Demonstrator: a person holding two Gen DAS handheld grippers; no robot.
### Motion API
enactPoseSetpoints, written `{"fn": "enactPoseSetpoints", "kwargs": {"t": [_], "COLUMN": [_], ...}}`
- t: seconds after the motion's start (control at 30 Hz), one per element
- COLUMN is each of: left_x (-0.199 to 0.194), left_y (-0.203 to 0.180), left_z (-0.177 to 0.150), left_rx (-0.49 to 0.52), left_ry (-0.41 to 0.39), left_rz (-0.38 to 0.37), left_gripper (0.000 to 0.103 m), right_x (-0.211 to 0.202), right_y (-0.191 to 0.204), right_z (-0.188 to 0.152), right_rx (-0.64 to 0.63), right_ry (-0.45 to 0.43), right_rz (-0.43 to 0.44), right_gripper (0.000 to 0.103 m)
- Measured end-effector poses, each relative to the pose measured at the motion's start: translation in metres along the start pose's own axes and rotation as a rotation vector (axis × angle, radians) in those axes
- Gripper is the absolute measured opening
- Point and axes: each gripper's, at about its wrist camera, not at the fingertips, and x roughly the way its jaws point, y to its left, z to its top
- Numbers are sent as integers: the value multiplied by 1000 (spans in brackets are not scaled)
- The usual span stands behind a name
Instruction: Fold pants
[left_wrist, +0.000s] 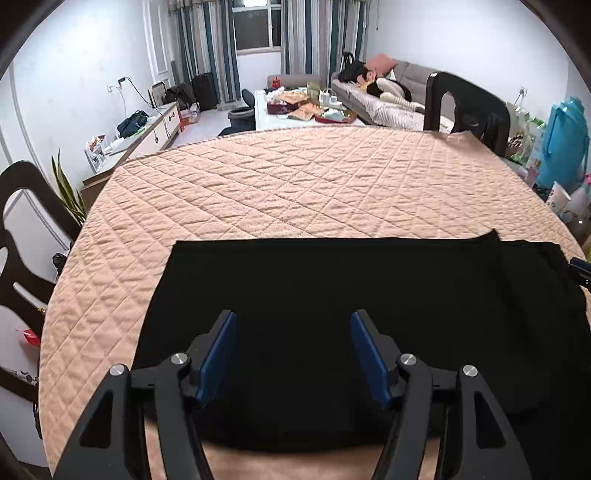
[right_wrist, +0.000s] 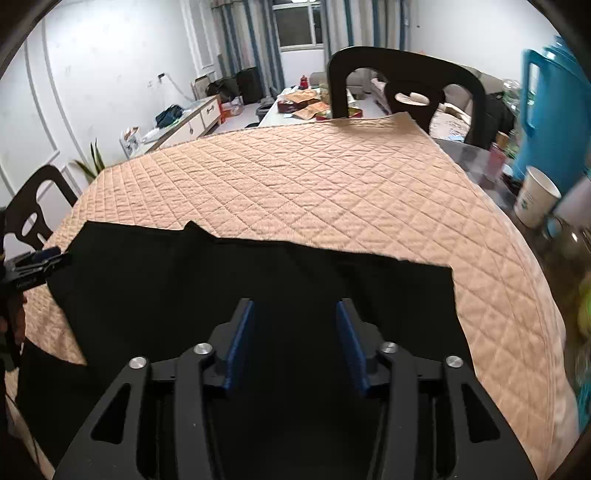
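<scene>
A bench (left_wrist: 554, 206) carries a peach quilted cover (left_wrist: 295, 184) over most of its top. Black pants (left_wrist: 332, 295) lie flat on the cover near its front edge; a paper cup (right_wrist: 535, 201) stands on the bare right end

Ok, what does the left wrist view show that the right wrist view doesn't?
Only the left wrist view: the pants' left edge lying square on the quilt, and a sofa behind.

Only the right wrist view: the pants' right edge, a paper cup on the bare table, and a stretch of cloth hanging over the near left edge.

Both: black pants flat on the peach quilt, each gripper open above them, gripping nothing.
</scene>
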Motion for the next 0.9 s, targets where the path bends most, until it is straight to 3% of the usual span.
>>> {"fn": "enactPoseSetpoints", "kwargs": {"t": [0.13,0.27,0.43,0.6,0.67,0.7,0.73,0.77,0.8,0.83,0.87,0.9], "left_x": [20,39,54,57,55,54,52,50,48,47,45,45], "left_y": [-2,3,10,11,7,5,2,-2,-6,-10,-13,-16], "left_z": [11,20,30,28,25,25,24,24,23,23,23,23], "left_rx": [48,55,69,51,68,74,83,96,116,129,139,148], "left_ry": [28,55,60,44,34,33,34,34,31,28,27,26], "left_rz": [8,19,5,-12,-14,-30,-46,-55,-65,-66,-72,-51], "left_gripper": [67,68,80,83,76,65,54,49,37,26,19,5], "right_x": [22,44,65,78,77,76,76,76,76,77,77,77], "right_y": [2,0,-10,-17,-14,-13,-10,-5,-3,0,4,7], "right_z": [15,27,40,42,40,39,39,39,39,39,39,39], "right_rx": [-61,-88,-98,-95,-111,-120,-131,-138,-141,-146,-155,-167], "right_ry": [42,79,106,145,147,148,149,152,153,152,151,146], "right_rz": [28,-15,-22,11,7,5,18,38,36,38,41,21], "right_gripper": [51,51,51,54,52,47,32,24,20,10,7,5]}}
